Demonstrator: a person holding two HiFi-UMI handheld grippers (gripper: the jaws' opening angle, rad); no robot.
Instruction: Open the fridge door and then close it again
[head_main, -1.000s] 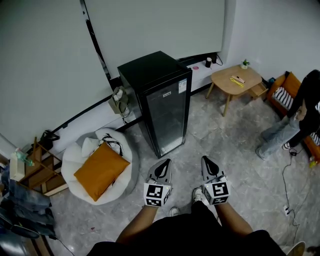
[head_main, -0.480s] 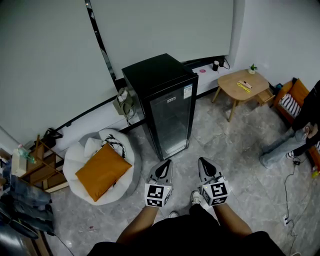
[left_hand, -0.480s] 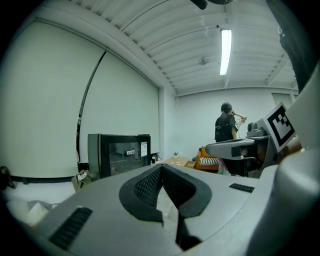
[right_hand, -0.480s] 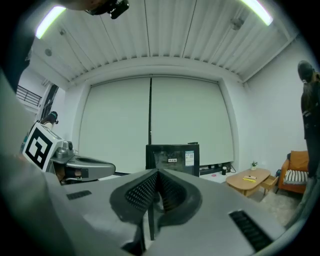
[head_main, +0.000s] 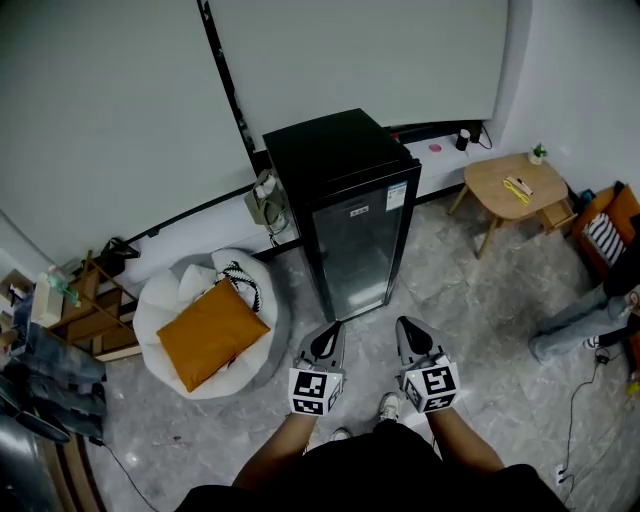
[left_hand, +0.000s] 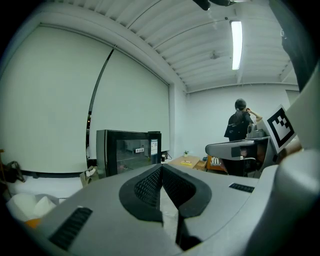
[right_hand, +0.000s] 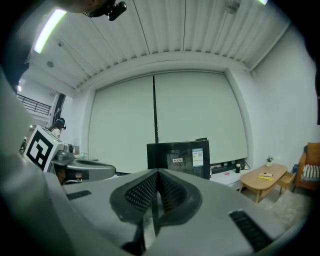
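While the fridge (head_main: 345, 195) stands upright straight ahead of the person, its glass door (head_main: 360, 255) shut and facing them, both grippers are held low in front w/ nothing in them: the left gripper (head_main: 327, 335) has its jaws pressed together, tips meeting, and the right gripper (head_main: 410, 332) is the same, closed on air. Both point about level toward the door but are apart from it, approx. equally near; the left one is under the door's left edge, the right one under its right edge. Seen from the left gripper the fridge (left_hand: 129, 150) lies left of the jaws, from the right gripper (right_hand: 157, 172) it (right_hand: 180, 156) is nearly dead ahead. The door's long axis is vertical, so I judge the pull edge runs up-down. Which side has the hinge I cannot tell, so the arm to use is not decided yet
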